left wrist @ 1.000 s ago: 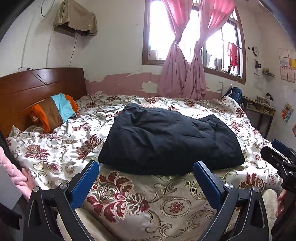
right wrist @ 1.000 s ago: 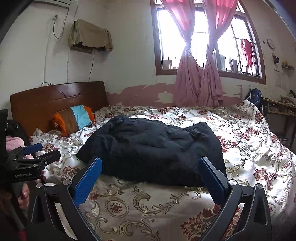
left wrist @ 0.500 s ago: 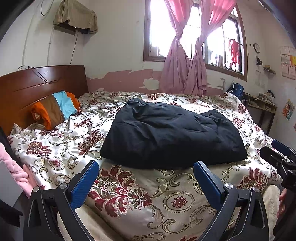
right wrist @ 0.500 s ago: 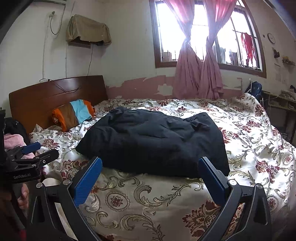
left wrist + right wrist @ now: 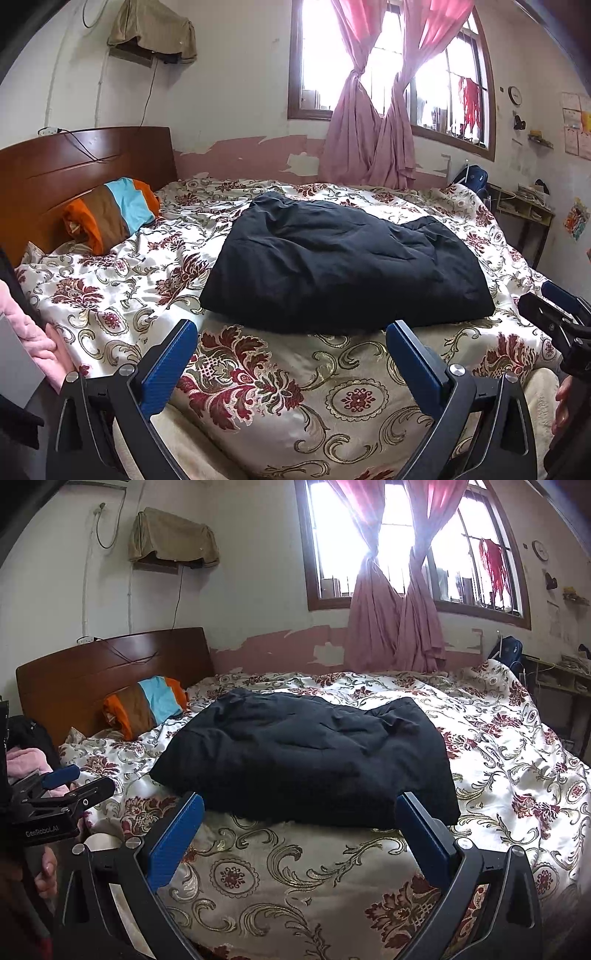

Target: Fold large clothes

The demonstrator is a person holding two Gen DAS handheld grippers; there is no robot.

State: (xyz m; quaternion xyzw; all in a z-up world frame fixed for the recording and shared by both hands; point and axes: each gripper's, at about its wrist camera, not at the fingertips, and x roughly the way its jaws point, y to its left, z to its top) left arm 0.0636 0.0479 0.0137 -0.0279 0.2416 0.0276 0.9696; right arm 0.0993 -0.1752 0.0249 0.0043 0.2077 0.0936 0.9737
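Note:
A large black padded garment lies folded into a rough rectangle on the floral bedspread; it also shows in the right wrist view. My left gripper is open and empty, held above the near edge of the bed, short of the garment's near hem. My right gripper is open and empty, its blue fingertips level with the garment's near edge without touching it. The right gripper shows at the right edge of the left wrist view, and the left gripper at the left of the right wrist view.
A striped orange, brown and blue pillow leans on the wooden headboard. Pink curtains hang at the window behind the bed. A pink cloth lies at the left. A small shelf stands at the right wall.
Both views have shifted slightly: the garment sits a little higher and farther in frame. Both grippers stay open and empty; the garment has not moved on the bed.

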